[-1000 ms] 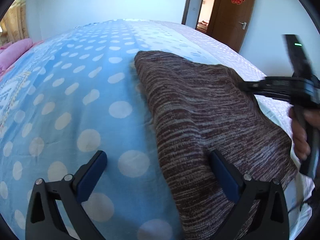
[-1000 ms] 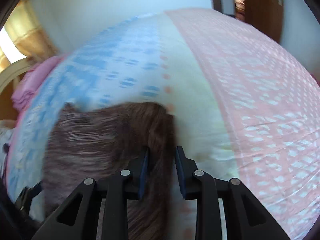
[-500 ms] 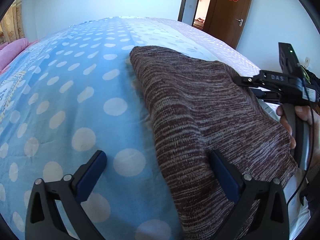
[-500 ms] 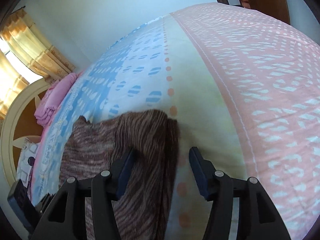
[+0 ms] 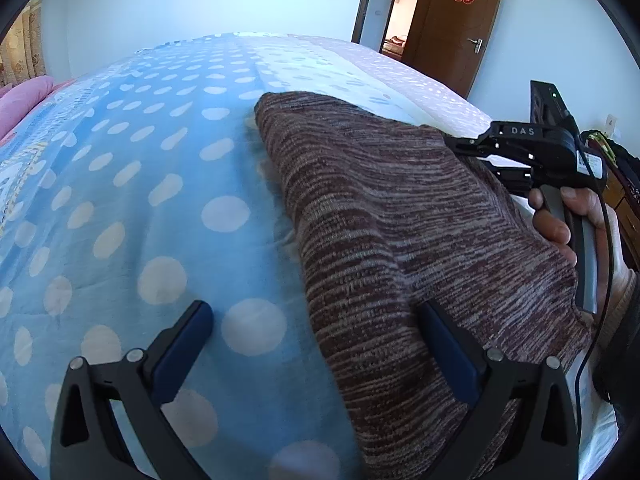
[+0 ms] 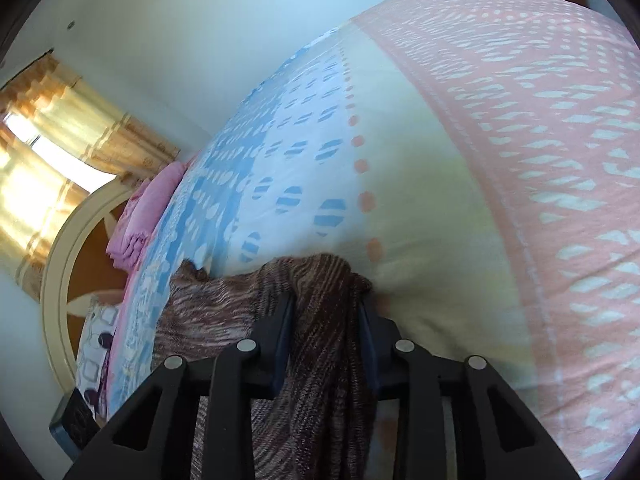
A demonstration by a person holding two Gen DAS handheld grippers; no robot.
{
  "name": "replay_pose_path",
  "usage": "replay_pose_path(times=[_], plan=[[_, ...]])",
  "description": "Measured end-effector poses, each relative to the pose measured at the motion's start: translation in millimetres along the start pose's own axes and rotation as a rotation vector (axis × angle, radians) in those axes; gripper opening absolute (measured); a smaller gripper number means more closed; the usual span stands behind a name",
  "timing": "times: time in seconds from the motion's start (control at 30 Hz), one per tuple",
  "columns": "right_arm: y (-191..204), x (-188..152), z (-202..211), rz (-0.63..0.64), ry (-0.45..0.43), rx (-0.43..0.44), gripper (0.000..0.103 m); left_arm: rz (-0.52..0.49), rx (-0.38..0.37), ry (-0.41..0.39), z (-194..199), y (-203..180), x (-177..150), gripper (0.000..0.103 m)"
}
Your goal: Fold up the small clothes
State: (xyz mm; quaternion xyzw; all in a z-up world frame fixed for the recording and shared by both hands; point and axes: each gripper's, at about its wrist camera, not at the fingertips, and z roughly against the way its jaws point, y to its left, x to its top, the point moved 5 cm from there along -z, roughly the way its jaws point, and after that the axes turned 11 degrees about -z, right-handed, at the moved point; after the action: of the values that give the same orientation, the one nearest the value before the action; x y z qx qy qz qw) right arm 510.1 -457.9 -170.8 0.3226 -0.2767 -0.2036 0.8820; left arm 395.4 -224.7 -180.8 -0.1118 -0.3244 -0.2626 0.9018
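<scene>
Garment: brown striped knit [image 5: 400,216] is being spread flat on the bed [image 5: 132,184], lying across the blue dotted part of the cover and reaching toward the pale strip beside it.

Step in hand: a fold is judged to be getting set up — the far right edge of the knit is being gathered for lifting.

Right hand-held gripper [image 6: 326,336]: its jaws are closing, a bunched ridge of the knit is being taken between the blue pads, and the cloth is already being pinched there.

Left hand-held gripper [image 5: 316,348]: is being held spread wide over the near edge — one finger over the bare cover, the other over the knit, nothing being gripped.

Next move: a firm pinch is being called for first, then the edge is likely to be carried across toward the left side while the near edge is being pinned or lifted by the other hand.

Containers: none are being shown; only a pink pillow [image 6: 140,216] is lying near the headboard.
</scene>
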Motion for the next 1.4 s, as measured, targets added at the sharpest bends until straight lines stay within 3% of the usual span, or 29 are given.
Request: replay_pose_path(times=[0.2, 0.3, 0.5, 0.73, 0.83, 1.1, 1.17, 1.3, 1.4], plan=[[-7, 1, 2, -0.033, -0.035, 0.001, 0.030, -0.011, -0.021, -0.008, 1, -3, 1, 0.101], [-1, -2, 2, 0.012, -0.032, -0.018, 0.025, -0.031, -0.050, -0.017, 2, -7, 1, 0.094], [-5, -2, 2, -0.002, -0.030, 0.001, 0.024, -0.055, -0.105, -0.038, 6, -15, 1, 0.074], [-8, 1, -4, -0.021, -0.002, 0.002, 0.024, -0.047, -0.119, -0.017, 5, -21, 2, 0.073], [0, -5, 1, 0.037, -0.033, -0.015, 0.020, -0.049, -0.112, -0.010, 5, -23, 3, 0.073], [2, -6, 4, 0.045, -0.049, -0.046, 0.018, -0.054, -0.118, -0.017, 11, -29, 3, 0.047], [4, -5, 10, 0.025, -0.054, -0.036, 0.018, -0.051, -0.117, -0.011, 15, -27, 5, 0.033], [13, -4, 24, 0.024, -0.081, -0.010, 0.017, -0.023, -0.133, -0.008, 25, -22, 9, 0.028], [18, -7, 31, 0.021, -0.091, -0.018, 0.017, -0.043, -0.104, -0.008, 31, -27, 9, 0.027]])
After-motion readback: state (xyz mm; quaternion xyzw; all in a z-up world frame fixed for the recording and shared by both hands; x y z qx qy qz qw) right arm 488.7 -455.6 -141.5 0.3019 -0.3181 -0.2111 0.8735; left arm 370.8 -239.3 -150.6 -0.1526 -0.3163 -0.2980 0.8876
